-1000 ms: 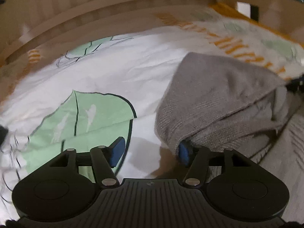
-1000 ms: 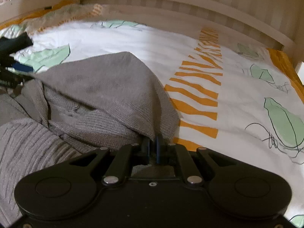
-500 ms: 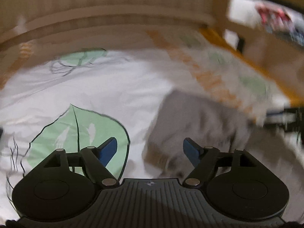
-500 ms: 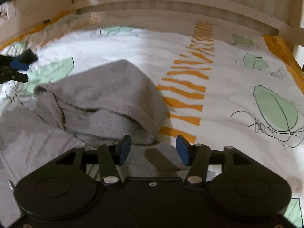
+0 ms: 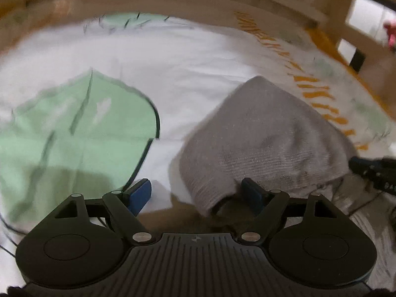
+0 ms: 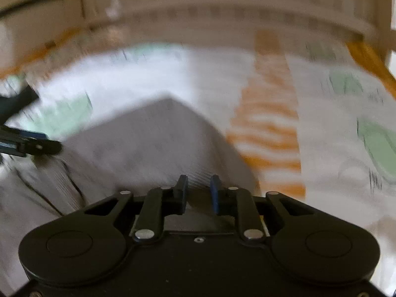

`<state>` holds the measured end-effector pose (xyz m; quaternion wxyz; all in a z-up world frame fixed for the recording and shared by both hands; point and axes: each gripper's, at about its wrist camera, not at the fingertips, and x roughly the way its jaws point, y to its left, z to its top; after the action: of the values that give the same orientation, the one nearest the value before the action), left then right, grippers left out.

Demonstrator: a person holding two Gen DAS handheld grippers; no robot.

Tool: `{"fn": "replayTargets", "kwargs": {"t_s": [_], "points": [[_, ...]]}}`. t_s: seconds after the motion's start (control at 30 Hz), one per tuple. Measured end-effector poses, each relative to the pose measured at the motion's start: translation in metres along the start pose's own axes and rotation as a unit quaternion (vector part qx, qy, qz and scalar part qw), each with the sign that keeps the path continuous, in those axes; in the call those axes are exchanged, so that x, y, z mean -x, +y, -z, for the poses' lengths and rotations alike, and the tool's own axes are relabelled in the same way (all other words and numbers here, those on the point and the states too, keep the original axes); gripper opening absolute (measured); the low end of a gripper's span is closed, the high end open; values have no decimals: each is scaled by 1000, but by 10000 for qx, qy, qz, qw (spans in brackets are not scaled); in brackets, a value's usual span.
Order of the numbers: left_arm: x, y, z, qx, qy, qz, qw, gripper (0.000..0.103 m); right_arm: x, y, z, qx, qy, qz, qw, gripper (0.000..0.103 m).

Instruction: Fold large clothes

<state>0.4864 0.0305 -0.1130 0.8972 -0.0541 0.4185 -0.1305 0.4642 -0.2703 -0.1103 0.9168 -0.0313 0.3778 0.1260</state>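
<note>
Across the bed sheet, white with green leaves and orange stripes, grey knit garment is lying bunched near the sheet's front edge. Left gripper is sitting wide, jaws just opening, garment hem between them, unpinched. Right gripper is narrowing, jaws just closing over the fabric edge; grip unclear through blur.

The left gripper is hovering with jaws spread wide over the grey knit sweater's folded edge on the leaf-print bedsheet.
</note>
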Motion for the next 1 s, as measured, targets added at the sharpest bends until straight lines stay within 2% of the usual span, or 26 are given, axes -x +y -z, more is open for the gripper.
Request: {"fn": "replayTargets", "kwargs": {"t_s": [0.07, 0.2, 0.27, 0.3, 0.37, 0.43, 0.6, 0.8, 1.0], "points": [[2, 6, 2, 58, -45, 107, 9999, 81, 4, -9, 10, -162, -174, -127, 9996, 25], [13, 0, -9, -135, -7, 86, 9999, 78, 9, -11, 6, -241, -140, -185, 9994, 26], [29, -3, -15, -181, -219, 181, 9994, 78, 20, -11, 0, -227, -216, -326, 9990, 37], [38, -6, -20, -229, -357, 257, 9988, 79, 26, -12, -3, -251, -295, -419, 9984, 39], [49, -8, -31, -324, -541, 305, 9975, 79, 39, -15, -11, -293, -491, -565, 9968, 53], [49, -10, -46, -431, -592, 302, 9969, 79, 43, -19, -22, -367, -585, -683, 9953, 58], [20, -17, -69, -692, -412, 262, 9964, 79, 24, -19, -52, -225, -563, -627, 9962, 58], [-21, -19, -73, -713, -47, 398, 9967, 79, -14, -16, -71, -144, -320, -614, 9975, 58], [-54, -24, -72, -779, 300, 495, 9953, 78, -49, -13, -76, -123, -29, -674, 9976, 58]]}}
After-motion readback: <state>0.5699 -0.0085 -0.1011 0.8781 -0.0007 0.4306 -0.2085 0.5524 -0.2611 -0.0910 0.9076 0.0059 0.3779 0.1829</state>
